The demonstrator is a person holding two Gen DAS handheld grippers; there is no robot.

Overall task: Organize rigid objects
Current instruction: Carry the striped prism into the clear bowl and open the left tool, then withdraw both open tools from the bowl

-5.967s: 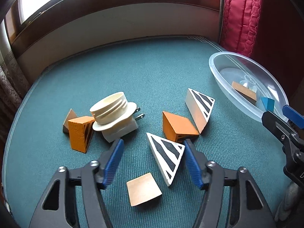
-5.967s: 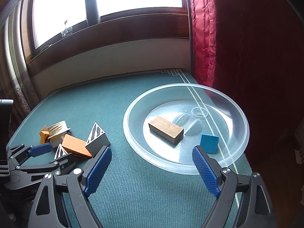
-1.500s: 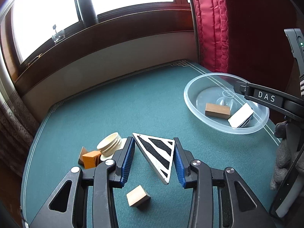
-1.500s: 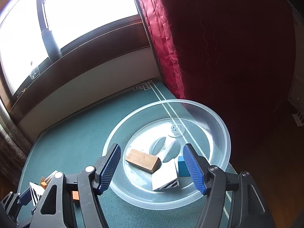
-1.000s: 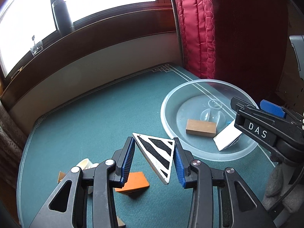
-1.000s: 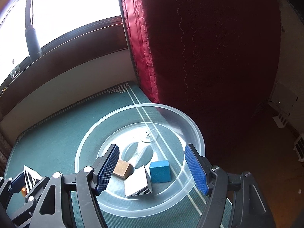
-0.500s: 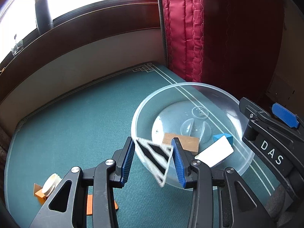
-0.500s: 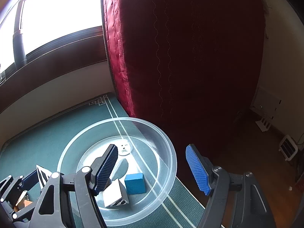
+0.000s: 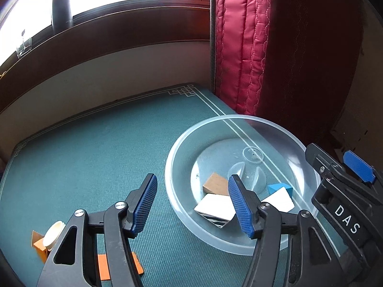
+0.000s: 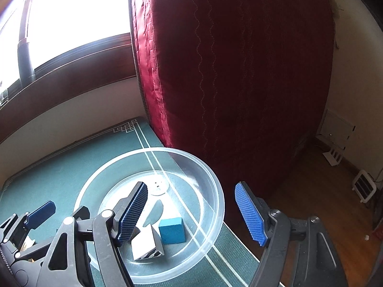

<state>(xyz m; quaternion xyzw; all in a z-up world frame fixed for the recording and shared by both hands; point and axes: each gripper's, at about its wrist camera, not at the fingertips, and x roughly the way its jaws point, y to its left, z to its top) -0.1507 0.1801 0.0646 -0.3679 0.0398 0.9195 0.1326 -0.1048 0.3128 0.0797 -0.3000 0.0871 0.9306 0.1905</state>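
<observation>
A clear plastic bowl stands on the green table at the right. Inside it lie a wooden block, a blue block and two white wedges with black stripes. My left gripper hovers over the bowl's near-left rim; its jaws are opening and nothing is between them. My right gripper stands open and empty over the bowl's right rim, above the blue block and one striped wedge. Its finger hides the wooden block there.
A cream lid and orange pieces lie at the table's near left. A red curtain hangs just behind the bowl. The table's right edge drops to a wooden floor. A dark bottle stands on the sill.
My left gripper carried a striped wedge over to the bowl, then opened; the wedge now lies in the bowl. The right gripper's view swung right toward the curtain.
</observation>
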